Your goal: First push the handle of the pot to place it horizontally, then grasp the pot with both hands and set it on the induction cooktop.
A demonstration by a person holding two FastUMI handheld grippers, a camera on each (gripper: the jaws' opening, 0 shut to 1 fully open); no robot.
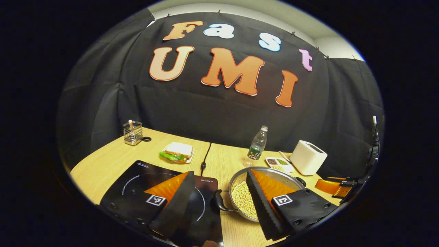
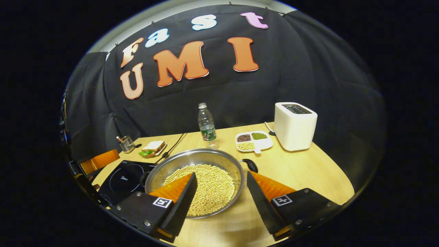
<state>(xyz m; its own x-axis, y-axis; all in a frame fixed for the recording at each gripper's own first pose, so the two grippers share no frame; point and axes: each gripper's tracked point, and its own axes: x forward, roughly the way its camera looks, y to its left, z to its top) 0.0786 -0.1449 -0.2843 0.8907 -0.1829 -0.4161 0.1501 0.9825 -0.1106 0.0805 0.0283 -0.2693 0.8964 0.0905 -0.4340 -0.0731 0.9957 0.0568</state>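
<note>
A steel pot (image 2: 192, 160) holding soybeans sits on the wooden table, its two black handles (image 2: 252, 165) pointing left and right. My right gripper (image 2: 221, 175) is open and hovers over the pot's near rim, one finger above the beans and the other outside the right handle. In the left gripper view the pot (image 1: 238, 180) lies right of the black induction cooktop (image 1: 130, 187). My left gripper (image 1: 220, 174) is open above the pot's left handle (image 1: 218, 201), one finger over the cooktop and one over the beans. The cooktop (image 2: 121, 179) lies left of the pot.
Behind the pot stand a water bottle (image 2: 206, 125), a white divided dish of beans (image 2: 253, 141) and a white toaster (image 2: 295, 127). A sandwich on a plate (image 1: 177, 152), a wire holder (image 1: 132, 132) and a black cable (image 1: 204, 158) lie at the back left.
</note>
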